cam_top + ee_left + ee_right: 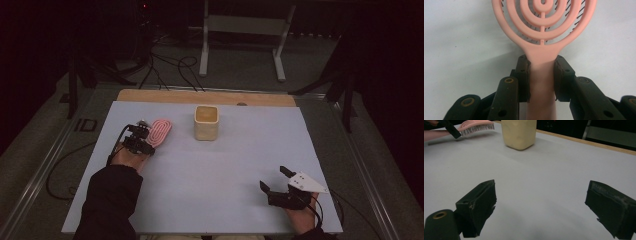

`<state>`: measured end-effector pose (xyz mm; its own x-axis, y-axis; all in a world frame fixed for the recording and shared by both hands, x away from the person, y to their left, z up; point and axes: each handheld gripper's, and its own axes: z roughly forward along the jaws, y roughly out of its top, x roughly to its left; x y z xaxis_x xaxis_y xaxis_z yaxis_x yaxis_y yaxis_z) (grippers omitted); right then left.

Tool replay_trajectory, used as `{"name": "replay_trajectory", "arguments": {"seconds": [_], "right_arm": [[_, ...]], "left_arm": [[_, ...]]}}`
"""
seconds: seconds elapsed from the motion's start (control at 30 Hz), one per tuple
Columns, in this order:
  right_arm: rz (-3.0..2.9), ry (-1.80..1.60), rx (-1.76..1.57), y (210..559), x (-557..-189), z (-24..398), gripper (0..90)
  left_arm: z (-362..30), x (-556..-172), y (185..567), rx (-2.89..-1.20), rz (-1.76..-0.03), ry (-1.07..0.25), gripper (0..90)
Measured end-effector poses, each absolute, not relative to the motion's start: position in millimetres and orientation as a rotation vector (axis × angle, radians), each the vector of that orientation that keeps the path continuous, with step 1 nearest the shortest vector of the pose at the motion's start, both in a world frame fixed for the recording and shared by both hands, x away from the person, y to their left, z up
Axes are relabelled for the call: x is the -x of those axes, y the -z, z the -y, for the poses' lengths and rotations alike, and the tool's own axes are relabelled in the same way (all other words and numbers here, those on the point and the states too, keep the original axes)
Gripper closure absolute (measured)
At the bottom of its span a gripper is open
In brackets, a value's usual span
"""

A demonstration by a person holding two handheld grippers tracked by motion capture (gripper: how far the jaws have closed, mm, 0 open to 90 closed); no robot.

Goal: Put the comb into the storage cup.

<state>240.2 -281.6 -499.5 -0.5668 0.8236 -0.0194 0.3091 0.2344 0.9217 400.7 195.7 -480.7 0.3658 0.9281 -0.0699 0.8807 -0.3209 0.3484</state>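
A pink hairbrush (pixel 160 131) with an open ringed back lies at the table's left, bristles down. My left gripper (pixel 140 140) is shut on its handle; in the left gripper view both pads (pixel 524 75) press the handle (pixel 541 80) from either side, just below the head (pixel 544 22). A cream square cup (pixel 206 122) stands upright to the right of the brush. My right gripper (pixel 274 181) rests near the front right of the table, open, with nothing between its jaws. The right gripper view looks across to the cup (pixel 519 132) and the brush (pixel 477 127).
A pale blue-grey mat (pixel 210 170) covers the table, with a wooden strip (pixel 205 97) along its far edge. Cables (pixel 170 67) and a white stand (pixel 245 30) are on the floor beyond. A dark sleeve (pixel 110 200) enters at the bottom left.
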Motion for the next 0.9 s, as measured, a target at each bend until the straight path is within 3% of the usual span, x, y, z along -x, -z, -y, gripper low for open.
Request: {"name": "replay_trajectory", "arguments": {"seconds": [0.9], "right_arm": [[-2.001,-1.313,-1.036,499.8,-240.5,281.2,9.5]], "left_arm": [[-192.8,-361.4,460.4,-2.19,-1.399,-0.383,69.9]]}}
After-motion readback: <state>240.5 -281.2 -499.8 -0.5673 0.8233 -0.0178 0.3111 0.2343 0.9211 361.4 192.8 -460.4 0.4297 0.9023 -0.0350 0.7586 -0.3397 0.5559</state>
